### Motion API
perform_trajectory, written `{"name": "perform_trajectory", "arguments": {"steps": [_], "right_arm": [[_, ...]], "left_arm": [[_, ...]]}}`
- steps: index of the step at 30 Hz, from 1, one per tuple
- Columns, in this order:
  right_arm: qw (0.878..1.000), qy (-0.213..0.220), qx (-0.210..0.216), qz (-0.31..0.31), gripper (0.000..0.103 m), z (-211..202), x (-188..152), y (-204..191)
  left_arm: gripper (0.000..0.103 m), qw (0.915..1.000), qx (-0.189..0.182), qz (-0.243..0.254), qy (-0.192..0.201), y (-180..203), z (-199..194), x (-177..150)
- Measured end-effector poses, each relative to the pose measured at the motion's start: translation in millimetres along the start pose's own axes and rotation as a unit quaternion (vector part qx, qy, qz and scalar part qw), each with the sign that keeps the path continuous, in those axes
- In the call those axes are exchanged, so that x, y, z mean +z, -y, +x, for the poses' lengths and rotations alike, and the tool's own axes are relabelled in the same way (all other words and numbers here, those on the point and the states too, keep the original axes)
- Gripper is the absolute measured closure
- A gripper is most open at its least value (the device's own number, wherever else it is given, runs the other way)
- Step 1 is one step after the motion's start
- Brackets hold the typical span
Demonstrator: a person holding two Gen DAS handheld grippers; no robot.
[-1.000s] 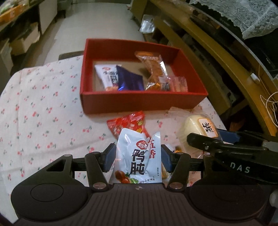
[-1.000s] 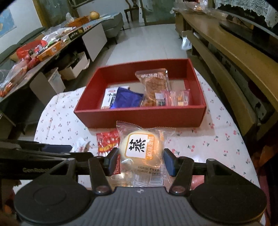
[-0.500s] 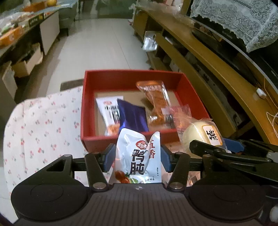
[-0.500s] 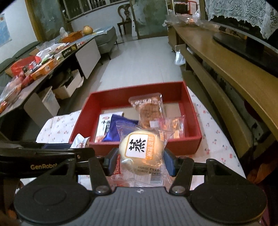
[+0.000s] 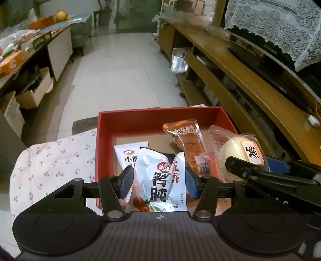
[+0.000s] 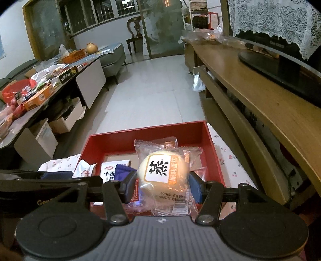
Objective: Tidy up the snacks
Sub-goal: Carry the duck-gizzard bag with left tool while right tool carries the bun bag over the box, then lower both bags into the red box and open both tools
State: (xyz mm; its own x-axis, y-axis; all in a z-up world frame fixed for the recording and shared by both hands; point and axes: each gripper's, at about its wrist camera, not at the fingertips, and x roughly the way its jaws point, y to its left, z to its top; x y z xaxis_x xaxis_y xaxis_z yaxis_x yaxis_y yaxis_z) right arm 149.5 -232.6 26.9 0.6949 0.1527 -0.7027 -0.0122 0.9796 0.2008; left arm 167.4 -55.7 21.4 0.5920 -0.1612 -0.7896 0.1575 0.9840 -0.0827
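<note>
While gripped: glossy pouch, round cake (clear wrap).

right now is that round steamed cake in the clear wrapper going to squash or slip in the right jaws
The round pale steamed cake in its clear plastic wrapper probably squashes easily: it looks soft and puffy. The glossy film may slip, and its loose crinkled edges likely flop. It seems light, held without sagging.

Ahead of you: pale tiled floor, long wooden sideboard on right, cluttered low cabinet left, windows beyond.
</note>
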Motion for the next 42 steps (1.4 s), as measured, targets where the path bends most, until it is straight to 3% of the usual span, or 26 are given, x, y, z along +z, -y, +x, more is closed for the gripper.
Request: {"name": "perform_trajectory", "arguments": {"steps": [17, 30, 42], "right_arm": [[1.000, -0.015, -0.021, -0.018, 0.041, 45, 4, -1], [0.999, -0.028, -0.025, -0.035, 0.040, 61, 1, -1], [0.999, -0.022, -0.031, -0.039, 0.040, 61, 2, 1]], "left_arm": [[0.042, 0.9991, 0.038, 0.007, -0.014, -3, 40, 9], [0.042, 0.9985, 0.046, 0.011, -0.028, -4, 52, 4], [0.032, 0.9983, 0.052, 0.009, -0.027, -5, 51, 3]]}}
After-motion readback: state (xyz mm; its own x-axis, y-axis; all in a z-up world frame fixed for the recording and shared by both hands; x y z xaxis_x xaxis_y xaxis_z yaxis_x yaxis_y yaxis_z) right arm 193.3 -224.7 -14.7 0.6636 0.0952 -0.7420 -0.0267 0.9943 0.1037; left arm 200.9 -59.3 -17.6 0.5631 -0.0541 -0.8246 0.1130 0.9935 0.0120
